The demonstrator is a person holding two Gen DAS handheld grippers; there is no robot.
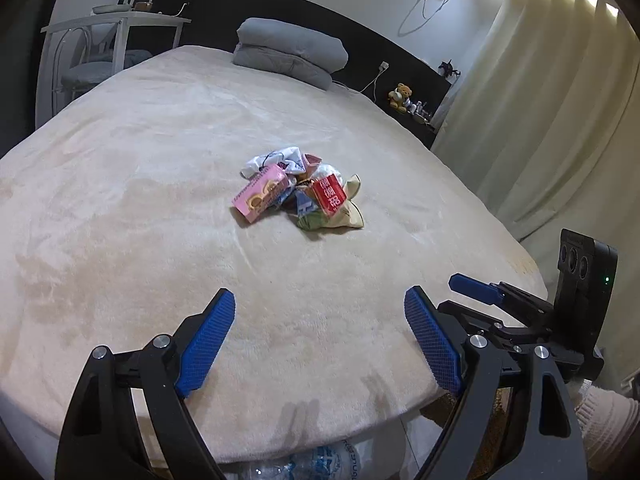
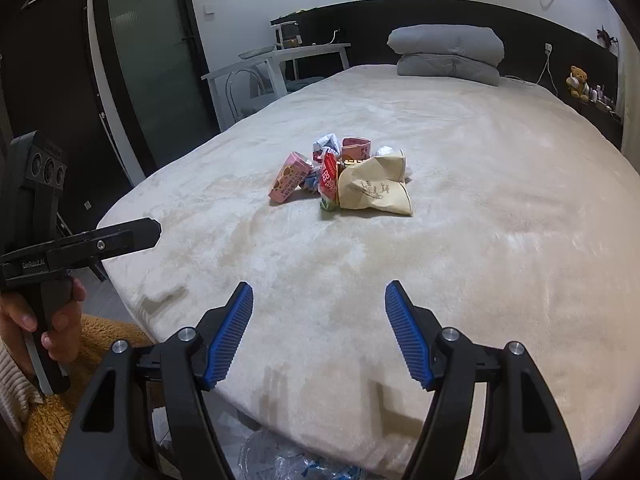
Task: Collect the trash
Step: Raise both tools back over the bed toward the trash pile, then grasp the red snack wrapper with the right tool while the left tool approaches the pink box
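Note:
A small heap of trash lies in the middle of the cream bed cover (image 1: 120, 208): a pink snack box (image 1: 260, 194), a red packet (image 1: 329, 196), a tan paper bag (image 2: 374, 192) and crumpled white wrappers (image 1: 276, 160). My left gripper (image 1: 320, 304) hovers over the near edge of the bed, open and holding nothing, well short of the heap. The right gripper (image 2: 319, 300) does the same a little to the side, open and empty; it also shows at the right of the left wrist view (image 1: 472, 284). A clear plastic bag (image 2: 280, 460) lies below the bed edge.
Folded grey bedding (image 1: 290, 52) rests at the head of the bed against a dark headboard. A white side table (image 1: 116, 26) and chair stand at the far left. Curtains (image 1: 560, 112) hang along the right. A hand (image 2: 52, 320) grips the left tool's handle.

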